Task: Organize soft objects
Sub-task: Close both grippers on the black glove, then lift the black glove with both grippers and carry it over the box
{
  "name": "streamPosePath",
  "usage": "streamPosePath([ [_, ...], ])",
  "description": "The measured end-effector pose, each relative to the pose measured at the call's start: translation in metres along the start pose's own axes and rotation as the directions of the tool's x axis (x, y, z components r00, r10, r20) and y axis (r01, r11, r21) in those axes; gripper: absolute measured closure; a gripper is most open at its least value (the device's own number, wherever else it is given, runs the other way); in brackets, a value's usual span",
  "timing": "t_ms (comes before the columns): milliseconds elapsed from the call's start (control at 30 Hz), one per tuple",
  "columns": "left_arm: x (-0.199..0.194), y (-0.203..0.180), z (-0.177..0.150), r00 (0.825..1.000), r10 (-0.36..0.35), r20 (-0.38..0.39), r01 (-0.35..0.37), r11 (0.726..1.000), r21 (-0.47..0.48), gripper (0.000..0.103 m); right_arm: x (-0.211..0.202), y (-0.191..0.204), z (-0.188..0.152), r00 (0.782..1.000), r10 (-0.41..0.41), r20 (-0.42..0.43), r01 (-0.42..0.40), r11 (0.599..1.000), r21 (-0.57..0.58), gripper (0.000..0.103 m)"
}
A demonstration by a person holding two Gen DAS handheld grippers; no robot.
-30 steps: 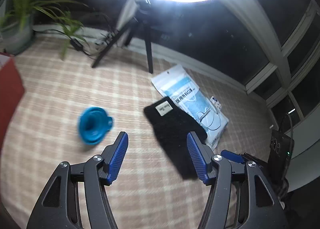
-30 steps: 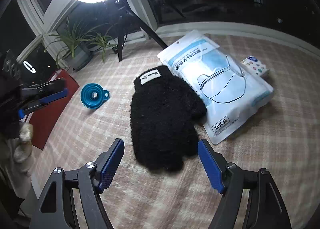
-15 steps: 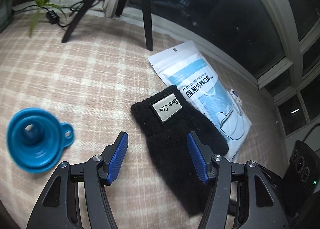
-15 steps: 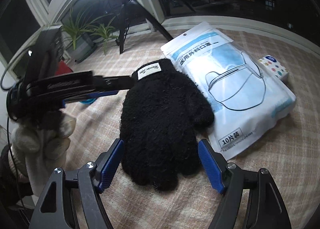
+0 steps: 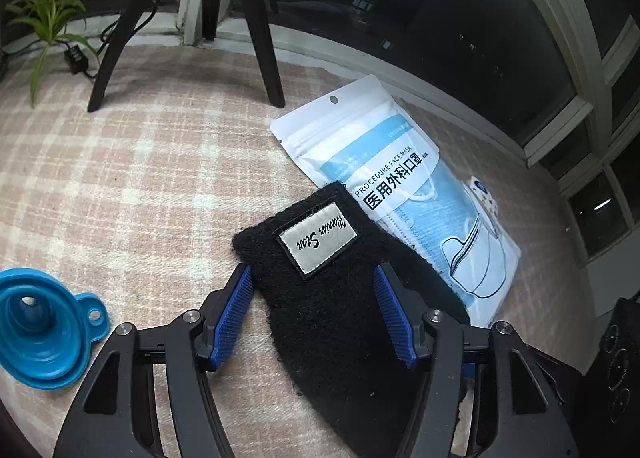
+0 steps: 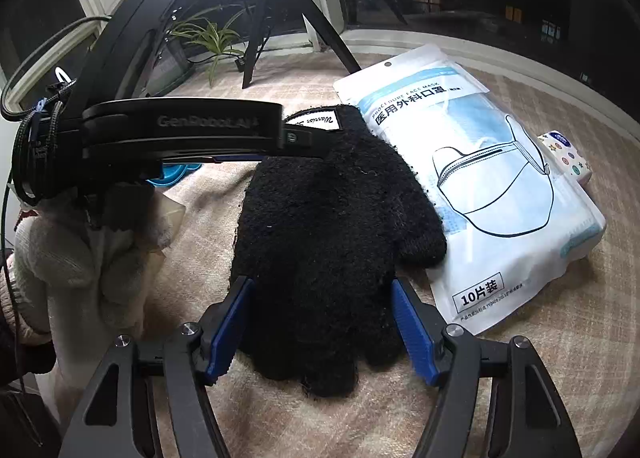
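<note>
A fuzzy black glove (image 5: 332,322) lies flat on the checked cloth, with a grey label on its cuff. My left gripper (image 5: 312,274) stands open and straddles the cuff end; its pads sit at the glove's edges without squeezing it. In the right wrist view the glove (image 6: 320,218) stretches away from me. My right gripper (image 6: 320,284) straddles its finger end with the jaws closing, and the blue pads are beside the fabric, not pressing it. The left gripper (image 6: 296,138) reaches in over the cuff from the left, held by a hand in a white glove (image 6: 72,258).
A pack of face masks (image 5: 400,194) lies against the glove's far side, partly under it, with a small tissue pack (image 6: 564,154) beyond. A blue funnel (image 5: 40,334) sits at the left. Tripod legs (image 5: 264,38) and a plant (image 5: 48,14) stand at the back; a black device (image 5: 616,358) is at the right.
My left gripper has come down and across to the glove's cuff and now shows in the right wrist view. My right gripper has sunk a little toward the glove's fingers, and its jaws have narrowed.
</note>
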State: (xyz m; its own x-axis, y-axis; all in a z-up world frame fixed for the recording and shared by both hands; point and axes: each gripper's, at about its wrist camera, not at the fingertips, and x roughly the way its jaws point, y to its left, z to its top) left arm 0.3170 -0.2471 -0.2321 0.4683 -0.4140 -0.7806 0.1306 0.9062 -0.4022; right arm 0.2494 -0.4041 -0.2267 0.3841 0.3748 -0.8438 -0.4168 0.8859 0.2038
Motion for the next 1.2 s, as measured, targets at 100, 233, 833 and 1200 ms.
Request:
streamPosePath([
  [100,0.001,-0.003,-0.001,1.0,0.023,0.01,-0.023,1.0,0.006,0.051,0.001,0.002,0.0,1.0,-0.004,0.001,0.004,1.0,-0.009,0.045],
  [233,0.003,-0.003,-0.002,1.0,0.024,0.012,-0.023,1.0,-0.01,0.072,0.003,0.004,0.003,1.0,0.002,-0.001,-0.002,1.0,-0.016,0.054],
  [833,-0.07,-0.019,-0.008,0.991,-0.054,0.121,0.05,0.998,0.035,0.089,-0.042,0.034,0.005,0.995,-0.013,0.101,0.018,0.998,-0.055,0.082],
  [1200,-0.149,-0.006,-0.021,0.97,-0.068,0.233,0.062,0.997,0.036,0.089,-0.09,0.088,0.005,0.984,-0.012,0.178,0.037,0.99,-0.139,0.082],
])
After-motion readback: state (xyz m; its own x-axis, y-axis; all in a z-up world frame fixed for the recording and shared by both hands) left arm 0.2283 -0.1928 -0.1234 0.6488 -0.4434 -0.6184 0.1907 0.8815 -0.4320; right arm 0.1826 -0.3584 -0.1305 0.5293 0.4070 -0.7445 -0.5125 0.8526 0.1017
